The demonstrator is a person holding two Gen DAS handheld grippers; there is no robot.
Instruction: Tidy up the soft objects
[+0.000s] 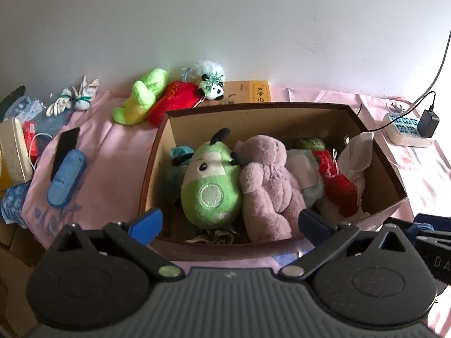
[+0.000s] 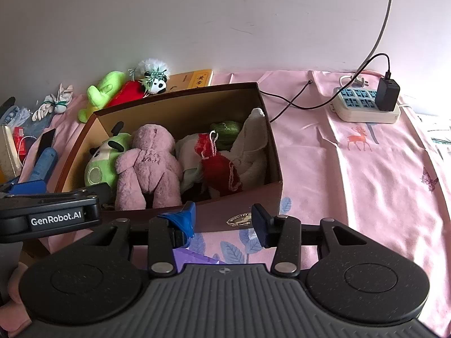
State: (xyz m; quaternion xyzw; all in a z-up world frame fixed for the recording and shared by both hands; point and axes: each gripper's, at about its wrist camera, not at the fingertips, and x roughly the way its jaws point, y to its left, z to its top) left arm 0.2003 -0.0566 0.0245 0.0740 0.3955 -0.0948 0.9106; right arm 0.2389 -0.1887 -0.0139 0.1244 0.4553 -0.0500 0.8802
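Note:
A brown cardboard box (image 1: pixel 375 152) (image 2: pixel 270 129) on the pink cloth holds several soft toys: a green cow plush (image 1: pixel 210 186) (image 2: pixel 103 160), a pink bear (image 1: pixel 267 186) (image 2: pixel 149 163), a red knit piece (image 1: pixel 335 180) (image 2: pixel 220 169) and a white cloth (image 1: pixel 358 152) (image 2: pixel 253 140). Behind the box lie a lime green plush (image 1: pixel 141 95) (image 2: pixel 101 90), a red plush (image 1: pixel 172 101) (image 2: pixel 126 91) and a small panda (image 1: pixel 212 88) (image 2: pixel 156 83). My left gripper (image 1: pixel 229 221) is open and empty above the box's near edge. My right gripper (image 2: pixel 222 219) is open and empty in front of the box.
A blue case (image 1: pixel 66 177) and a black phone (image 1: pixel 66 148) lie left of the box. A power strip with a black charger (image 2: pixel 366 104) (image 1: pixel 408 126) and its cables sit at the right. A yellow book (image 1: pixel 253 91) leans at the wall. White gloves (image 1: pixel 73 100) lie far left.

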